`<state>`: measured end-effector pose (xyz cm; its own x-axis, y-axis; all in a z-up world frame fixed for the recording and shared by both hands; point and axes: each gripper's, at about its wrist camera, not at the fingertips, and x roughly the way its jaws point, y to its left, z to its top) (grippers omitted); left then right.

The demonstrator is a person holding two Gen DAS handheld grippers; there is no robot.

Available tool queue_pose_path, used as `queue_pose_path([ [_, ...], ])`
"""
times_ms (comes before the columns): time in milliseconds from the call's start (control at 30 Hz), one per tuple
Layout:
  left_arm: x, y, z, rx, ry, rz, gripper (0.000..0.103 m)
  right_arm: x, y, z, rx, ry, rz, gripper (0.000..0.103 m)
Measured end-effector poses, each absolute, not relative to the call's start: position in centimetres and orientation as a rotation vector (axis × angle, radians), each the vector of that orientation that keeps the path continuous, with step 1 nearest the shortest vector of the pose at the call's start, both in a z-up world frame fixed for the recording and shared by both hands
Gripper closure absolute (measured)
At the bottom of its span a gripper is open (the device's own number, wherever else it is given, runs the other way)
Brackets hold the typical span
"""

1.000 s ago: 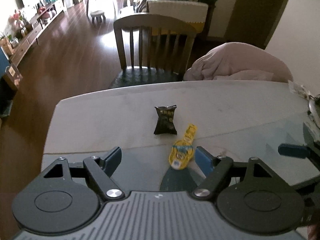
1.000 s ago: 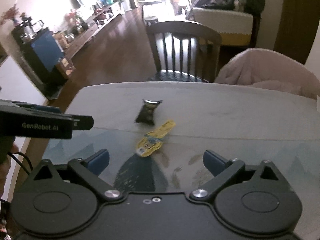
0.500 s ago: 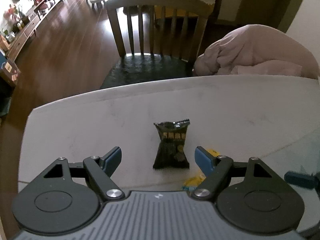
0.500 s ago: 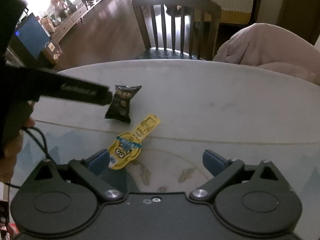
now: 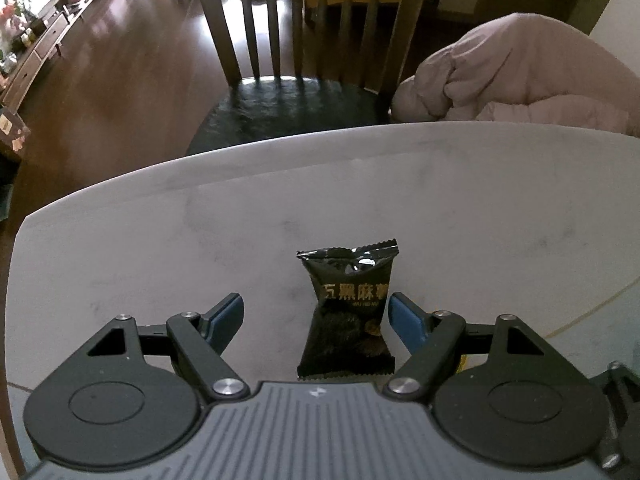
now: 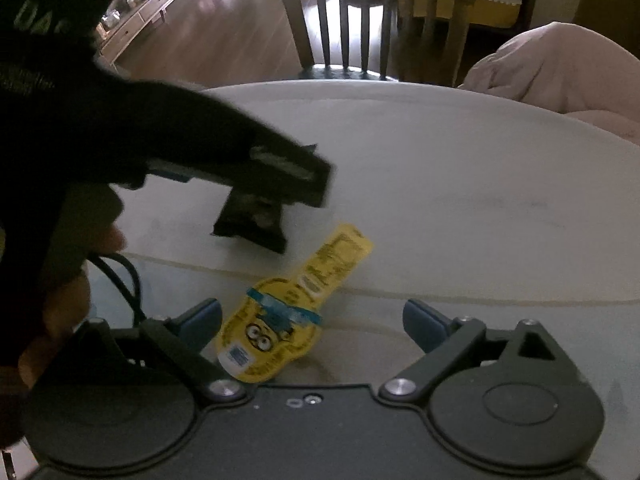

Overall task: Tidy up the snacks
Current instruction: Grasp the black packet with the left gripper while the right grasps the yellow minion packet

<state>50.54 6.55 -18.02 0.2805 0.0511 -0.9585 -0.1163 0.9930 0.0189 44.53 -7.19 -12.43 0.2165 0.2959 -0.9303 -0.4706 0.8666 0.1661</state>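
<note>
So the black snack packet [image 5: 347, 316] is lying flat on the pale worktop [image 5: 480, 208], and the big change is that the left tongs [image 5: 316, 312] have slid forward over the last second. A moment ago the yellow minion pouch [image 6: 280, 316] sat between their tips; now the packet does, off-centre, nearly touching the right blue pad [image 5: 404, 320]. Left tongs are wide apart, nothing pinched yet. The pouch sits just beside the packet on the near side, and it's now between the tips of the right tongs [image 6: 312, 320], also spread apart, with the pouch hard up against the left-hand tip. Beyond the packet are the wooden chair [image 5: 304, 40] and a pink blanket [image 5: 520, 80]. Looks to me like a two-handed pickup about to happen, one snack each.
</note>
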Motion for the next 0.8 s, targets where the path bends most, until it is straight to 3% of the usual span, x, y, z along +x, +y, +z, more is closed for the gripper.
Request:
queue_pose_path([
  [267,50.6,6.6,-19.1,-0.058,1.319,0.085,0.043,44.1,-6.2,-12.9,-0.187,1.243,0.512,0.016],
  [400,50.2,6.9,-18.9,-0.064,1.306,0.094,0.055,43.6,-6.1,-12.2,-0.207,1.217,0.522,0.034],
  [467,50.0,6.9,-18.7,-0.066,1.304,0.098,0.067,43.2,-5.9,-12.2,-0.201,1.218,0.532,0.044],
  [600,49.5,7.2,-18.9,-0.074,1.302,0.116,0.070,42.5,-6.3,-11.7,-0.179,1.218,0.545,0.059],
  [700,48.7,7.7,-18.8,-0.086,1.311,0.140,0.070,42.4,-7.0,-11.5,-0.153,1.217,0.533,0.077],
  [800,47.7,8.3,-18.4,-0.109,1.320,0.157,0.070,42.3,-7.9,-11.4,-0.126,1.236,0.529,0.087],
])
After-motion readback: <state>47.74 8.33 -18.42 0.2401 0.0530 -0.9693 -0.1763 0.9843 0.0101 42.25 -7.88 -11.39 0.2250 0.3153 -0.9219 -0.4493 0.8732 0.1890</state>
